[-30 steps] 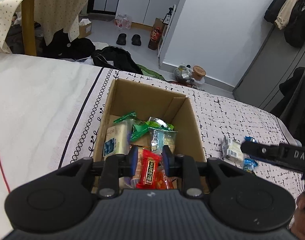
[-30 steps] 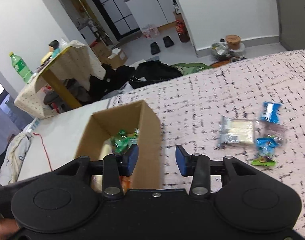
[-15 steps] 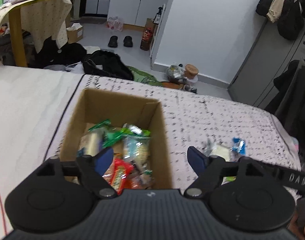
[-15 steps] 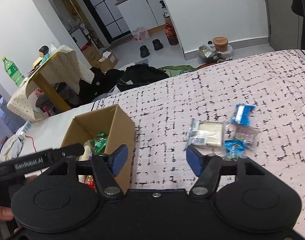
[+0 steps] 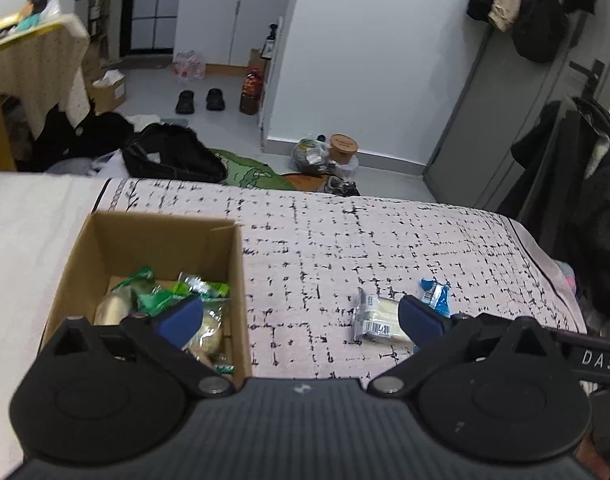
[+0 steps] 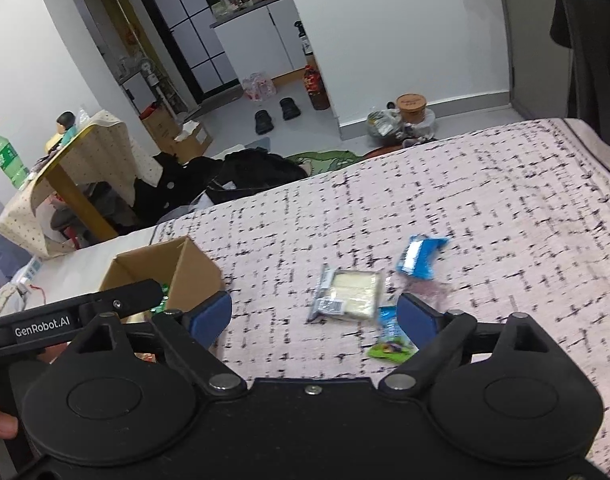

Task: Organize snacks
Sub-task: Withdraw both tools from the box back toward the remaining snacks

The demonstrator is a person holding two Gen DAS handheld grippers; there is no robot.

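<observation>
Pointing downward over the patterned bedspread (image 5: pixel 385 248), left gripper (image 5: pixel 301 318): blue pads spread wide, nothing between them; its jaws have just been opening. Right gripper (image 6: pixel 313 316): likewise tilted down, pads apart and empty, jaws also just opening.

Cardboard box (image 5: pixel 233 264): open-topped, on the bedspread's left part, holding green and pale snack packets (image 5: pixel 173 292). Left gripper's left pad overlaps the box in its view.

Loose snacks on the bedspread, well apart from the box: clear-wrapped pale bar (image 6: pixel 351 292); blue packet (image 6: pixel 419 258) just beside it; small green-and-blue packet (image 6: pixel 389 346) near the right gripper's right pad, partly hidden by it.

Surroundings: black bag (image 5: pixel 169 158) on the floor beyond the bed; pair of dark slippers (image 6: pixel 275 114); green bottle (image 6: pixel 5 158) on a cloth-covered table (image 6: pixel 81 160).

Change from one second ago: the red packet then clamped in the left gripper is no longer between its pads; both views have swung from the box toward the loose snacks.
</observation>
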